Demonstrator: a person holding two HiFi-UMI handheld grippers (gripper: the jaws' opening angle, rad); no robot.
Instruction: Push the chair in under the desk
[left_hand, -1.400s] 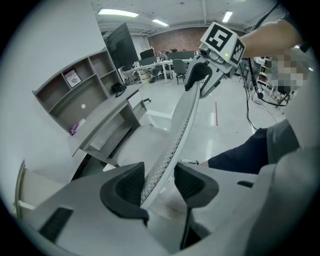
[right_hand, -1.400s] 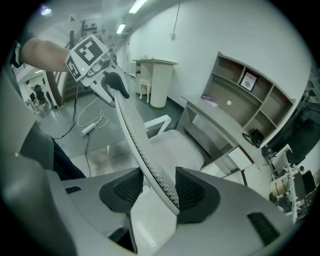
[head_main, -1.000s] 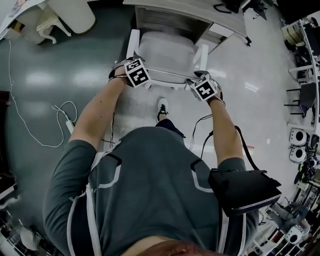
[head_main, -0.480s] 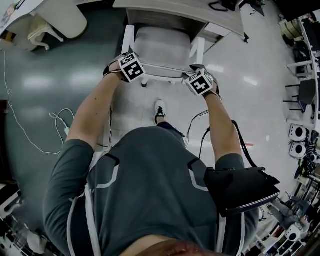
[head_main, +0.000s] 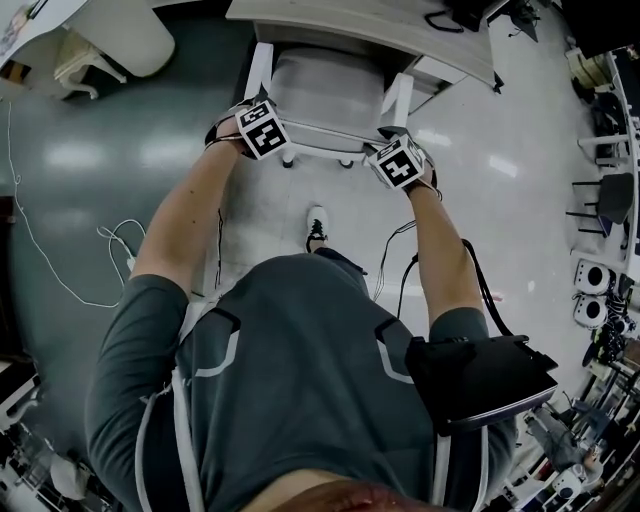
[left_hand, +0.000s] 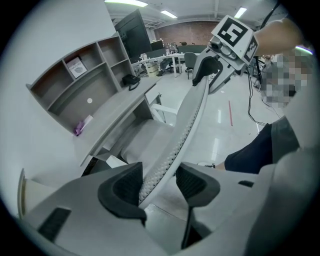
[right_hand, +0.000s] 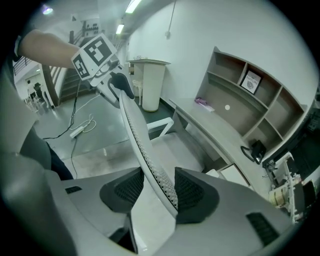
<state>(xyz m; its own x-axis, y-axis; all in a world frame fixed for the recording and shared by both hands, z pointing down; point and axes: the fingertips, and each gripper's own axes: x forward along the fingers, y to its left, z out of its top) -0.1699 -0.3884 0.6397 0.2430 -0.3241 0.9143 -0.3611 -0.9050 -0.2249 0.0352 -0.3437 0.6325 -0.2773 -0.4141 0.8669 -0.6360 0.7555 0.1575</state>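
- A white power strip (right_hand: 78, 130) and its cable lie on the grey floor (head_main: 90, 160), well to the left of the person.
- The left gripper (left_hand: 159, 186) is held out ahead on an outstretched arm. It is at the left top corner of the chair's backrest (left_hand: 187, 120).
- Its two dark pads are pinching the backrest's perforated edge between them, with the left pad pressed against the mesh.
- The white chair (head_main: 325, 85) stands straight in front of the person with its backrest toward them. The front of its seat is tucked beneath the edge of the surface (head_main: 400, 25), while the rear of the seat and both armrests are out in the open.
- One shoe (head_main: 316, 228) of the person is on the floor just behind the chair, between the two arms.
- The right gripper (right_hand: 155, 192) is at the right top corner of the backrest. Its pads are closed on the thin mesh edge, which runs up and away between them.
- Open shelves (right_hand: 240, 100) rise from the far side of the surface, and a dark telephone (left_hand: 131, 79) sits on the surface beside them.
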